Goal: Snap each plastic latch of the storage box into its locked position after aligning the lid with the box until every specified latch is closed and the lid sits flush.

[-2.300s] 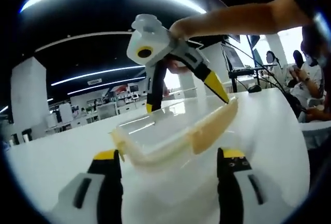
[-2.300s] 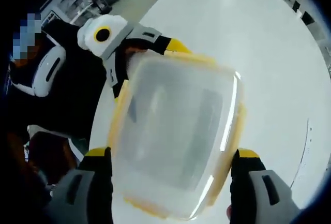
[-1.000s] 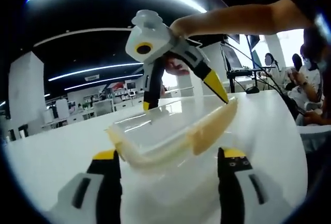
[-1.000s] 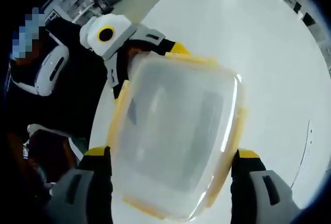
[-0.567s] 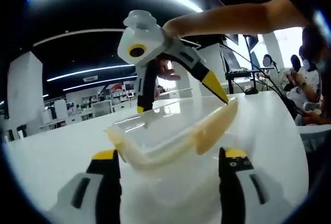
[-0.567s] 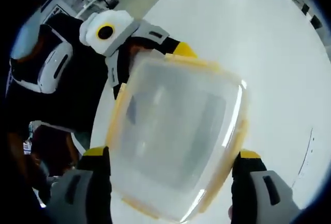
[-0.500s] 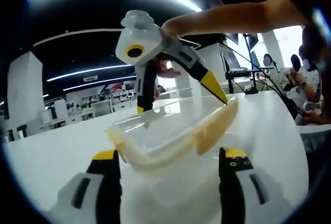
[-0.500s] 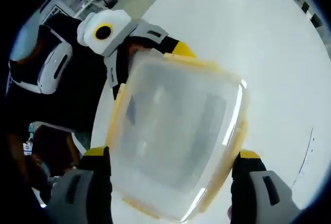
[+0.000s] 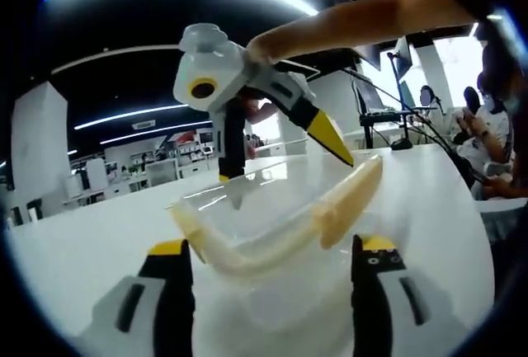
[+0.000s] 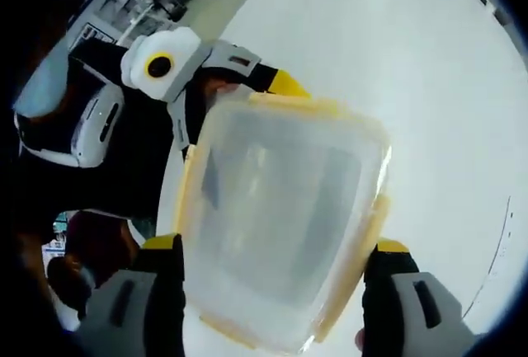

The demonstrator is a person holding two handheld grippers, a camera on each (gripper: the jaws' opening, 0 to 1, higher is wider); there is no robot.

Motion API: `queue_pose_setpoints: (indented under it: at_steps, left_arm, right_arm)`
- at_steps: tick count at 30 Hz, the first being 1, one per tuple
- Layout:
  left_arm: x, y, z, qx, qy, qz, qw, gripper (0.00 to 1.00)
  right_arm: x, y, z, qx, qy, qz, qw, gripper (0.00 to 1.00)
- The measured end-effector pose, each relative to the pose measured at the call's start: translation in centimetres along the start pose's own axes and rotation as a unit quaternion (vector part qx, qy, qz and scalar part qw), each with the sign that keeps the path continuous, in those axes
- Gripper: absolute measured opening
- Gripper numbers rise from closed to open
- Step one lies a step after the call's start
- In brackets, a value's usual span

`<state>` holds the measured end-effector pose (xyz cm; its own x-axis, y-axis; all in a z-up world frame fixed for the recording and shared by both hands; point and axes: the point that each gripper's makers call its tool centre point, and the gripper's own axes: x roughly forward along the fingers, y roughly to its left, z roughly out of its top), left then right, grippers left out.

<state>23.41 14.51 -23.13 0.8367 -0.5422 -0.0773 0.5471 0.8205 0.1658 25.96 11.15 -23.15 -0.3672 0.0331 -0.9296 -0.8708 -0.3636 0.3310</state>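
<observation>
worktop (image 10: 429,85): white, glossy | room: dark ceiling, light strips | left tongs (image 9: 272,250), right tongs (image 10: 272,254): spread wide around storage box (image 10: 280,217), grip unclear

storage box (image 10: 280,225) clear, yellow latches | table (image 10: 437,85) white | hand-held gripper (image 9: 268,270) black-yellow tips

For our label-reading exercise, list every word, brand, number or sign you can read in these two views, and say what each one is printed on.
None can be read.
Clear plastic storage box with yellow latches: no print visible.
White table: bare, no print.
Signs on the far hall wall: too small and blurred to read.
White-and-yellow left tool and right tool: no lettering visible.
</observation>
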Motion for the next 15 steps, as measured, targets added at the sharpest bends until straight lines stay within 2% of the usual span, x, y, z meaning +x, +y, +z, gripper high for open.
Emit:
queue_pose_setpoints:
  at_steps: [7, 15]
  left_arm:
    - [0.0, 0.0, -0.3, 0.0, 0.0, 0.0, 1.0, 0.77]
    - [-0.1, 0.2, -0.8, -0.001, -0.004, -0.004, 1.0, 0.77]
  right_arm:
    - [1.1, 0.6, -0.5, -0.014, 0.04, 0.013, 0.999, 0.88]
    - [1.5, 0.3, -0.7, -0.021, 0.058, 0.034, 0.9975, 0.82]
